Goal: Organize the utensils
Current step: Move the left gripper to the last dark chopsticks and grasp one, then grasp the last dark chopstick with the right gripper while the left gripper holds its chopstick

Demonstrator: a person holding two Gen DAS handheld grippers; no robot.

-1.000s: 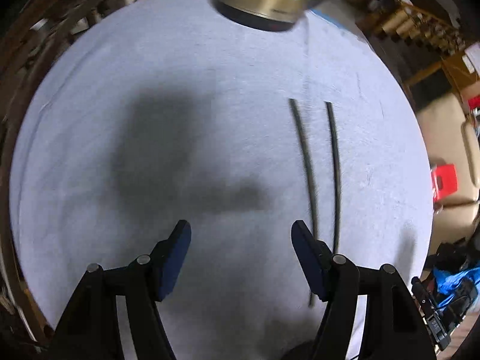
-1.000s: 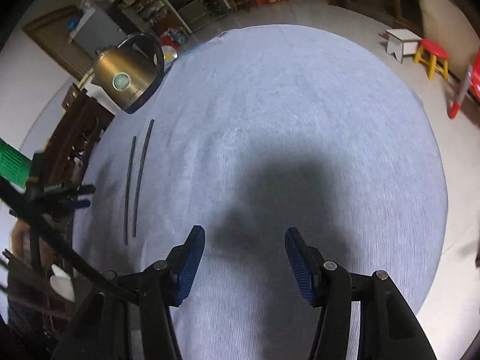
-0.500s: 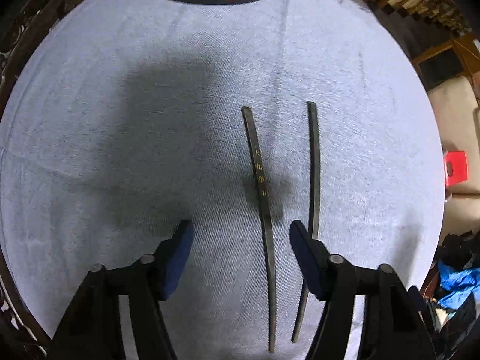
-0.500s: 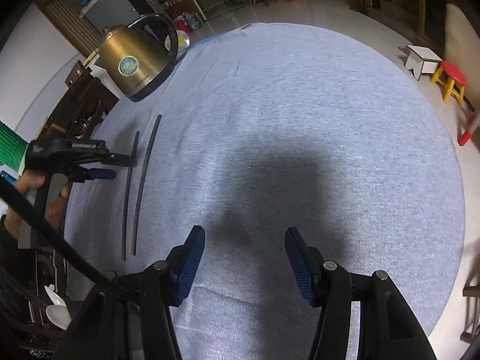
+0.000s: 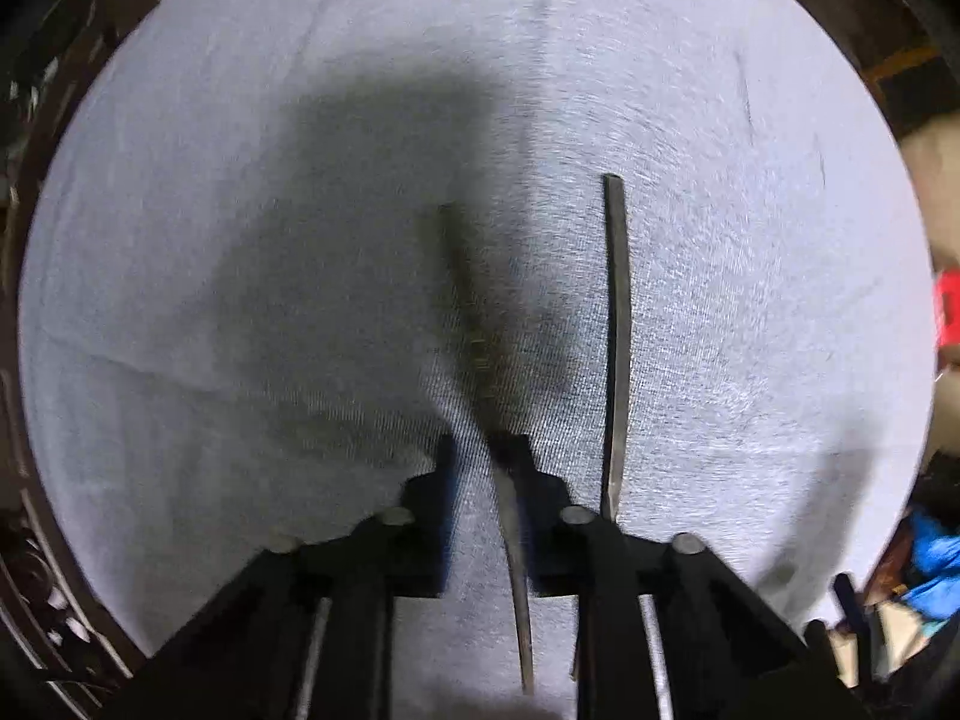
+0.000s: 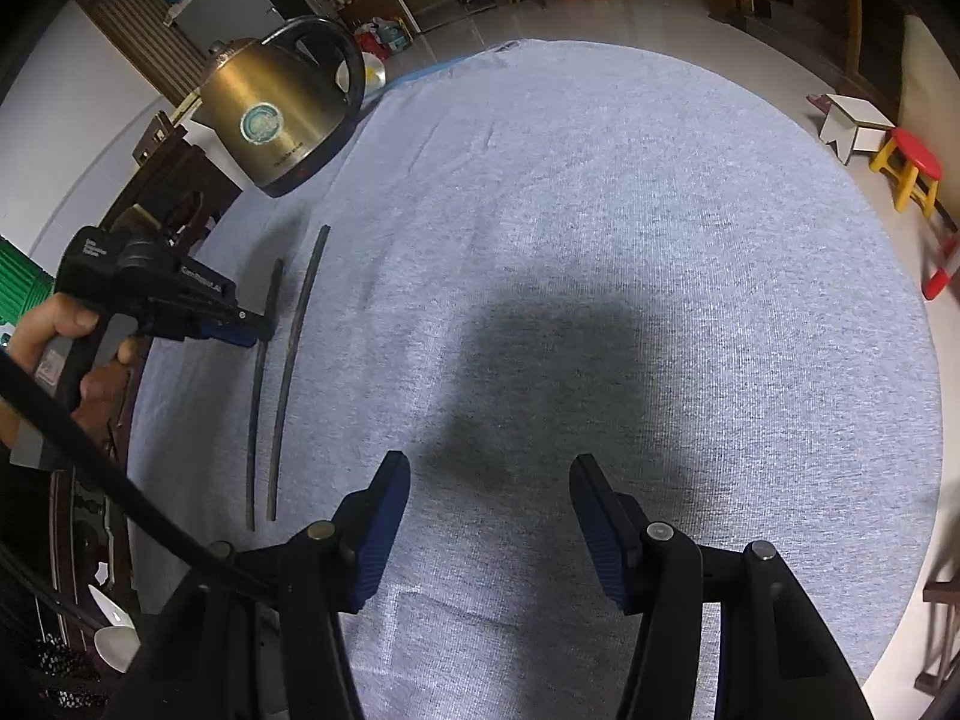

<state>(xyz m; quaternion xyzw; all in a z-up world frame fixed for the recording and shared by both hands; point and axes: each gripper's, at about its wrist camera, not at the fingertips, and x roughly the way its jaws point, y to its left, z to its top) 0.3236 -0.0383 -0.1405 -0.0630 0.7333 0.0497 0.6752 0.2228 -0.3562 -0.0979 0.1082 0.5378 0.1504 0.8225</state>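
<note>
your left tool [image 5: 483, 450] has its fingers drawn close around the left chopstick [image 5: 474, 324], which runs up the middle of the left wrist frame on the grey table [image 5: 180, 240]; the picture is blurred, so you cannot tell whether the pads actually pinch it. the right chopstick [image 5: 617, 330] lies just beside it, right of centre, apart from the tool. the kettle [image 6: 276, 114] stands at the upper left of the right wrist frame, beyond both sticks. your right tool [image 6: 489, 516] hangs spread wide over bare cloth at lower centre, holding nothing. a white spoon [image 6: 111, 639] shows at lower left.
</note>
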